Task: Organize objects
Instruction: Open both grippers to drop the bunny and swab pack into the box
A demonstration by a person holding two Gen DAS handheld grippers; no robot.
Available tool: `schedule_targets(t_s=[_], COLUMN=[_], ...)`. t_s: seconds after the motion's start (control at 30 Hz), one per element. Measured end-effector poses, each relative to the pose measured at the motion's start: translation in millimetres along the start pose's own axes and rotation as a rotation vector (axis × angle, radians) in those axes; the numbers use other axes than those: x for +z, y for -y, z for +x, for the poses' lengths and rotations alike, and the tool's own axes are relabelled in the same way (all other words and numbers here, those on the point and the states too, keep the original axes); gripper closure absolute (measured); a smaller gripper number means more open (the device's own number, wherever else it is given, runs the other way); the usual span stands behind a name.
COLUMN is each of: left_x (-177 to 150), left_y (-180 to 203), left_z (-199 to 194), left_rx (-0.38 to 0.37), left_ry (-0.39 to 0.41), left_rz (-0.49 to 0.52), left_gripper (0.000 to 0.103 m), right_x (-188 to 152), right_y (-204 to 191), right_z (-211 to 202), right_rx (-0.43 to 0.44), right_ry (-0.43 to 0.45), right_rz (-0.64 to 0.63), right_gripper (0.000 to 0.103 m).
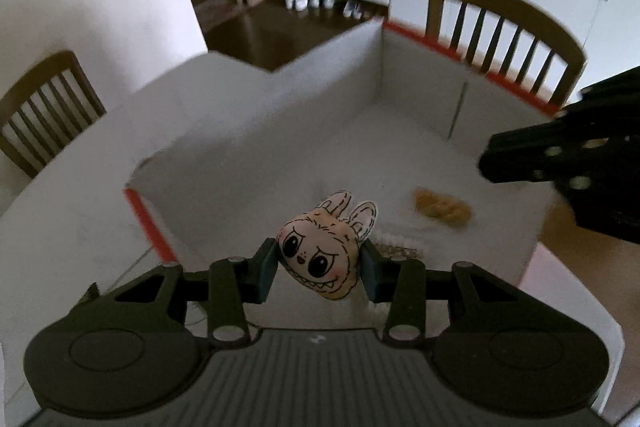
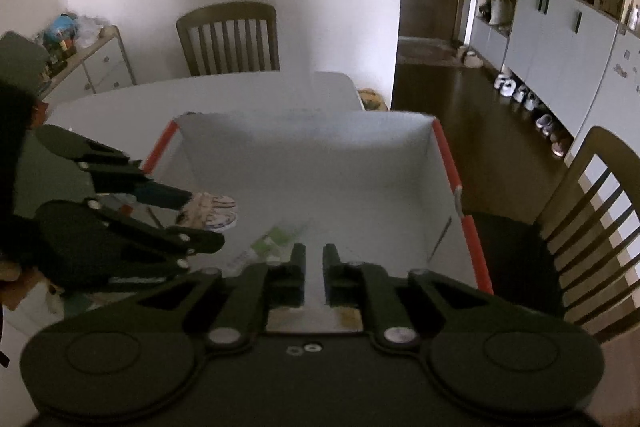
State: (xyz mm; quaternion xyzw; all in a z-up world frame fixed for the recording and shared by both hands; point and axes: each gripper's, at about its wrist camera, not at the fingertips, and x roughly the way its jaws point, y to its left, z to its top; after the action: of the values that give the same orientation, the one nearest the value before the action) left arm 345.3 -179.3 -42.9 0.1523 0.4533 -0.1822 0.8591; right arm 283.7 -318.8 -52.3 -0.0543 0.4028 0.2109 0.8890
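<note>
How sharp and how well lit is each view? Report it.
Left wrist view: dim; the bunny-face toy in the left gripper is sharp, while the box and the chair behind are motion-smeared. Right wrist view: dim, the green packet blurred, strong fisheye bending at the edges.

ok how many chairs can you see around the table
2. In the right wrist view, one chair stands at the table's far side against the white wall, and another chair is at the right, beside the white box. More may be hidden out of frame.
</note>
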Motion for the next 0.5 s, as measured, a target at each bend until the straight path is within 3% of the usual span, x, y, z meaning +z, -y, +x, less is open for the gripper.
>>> schedule_targets(t_s=[0.27, 0.5], left_x=[12, 16], left_y=[8, 9], left_z=[39, 53], left_rx=[0.007, 0.002], left_ry=[-0.109, -0.159], left_rz=[-0.012, -0.011], left_gripper=[0.062, 0.061], right_x=[-5, -4], right_y=[21, 24], right_z=[15, 20], right_rx=[0.013, 0.034], right_ry=[-0.041, -0.056], right_rz=[0.020, 0.019], right_gripper=[0.091, 0.087])
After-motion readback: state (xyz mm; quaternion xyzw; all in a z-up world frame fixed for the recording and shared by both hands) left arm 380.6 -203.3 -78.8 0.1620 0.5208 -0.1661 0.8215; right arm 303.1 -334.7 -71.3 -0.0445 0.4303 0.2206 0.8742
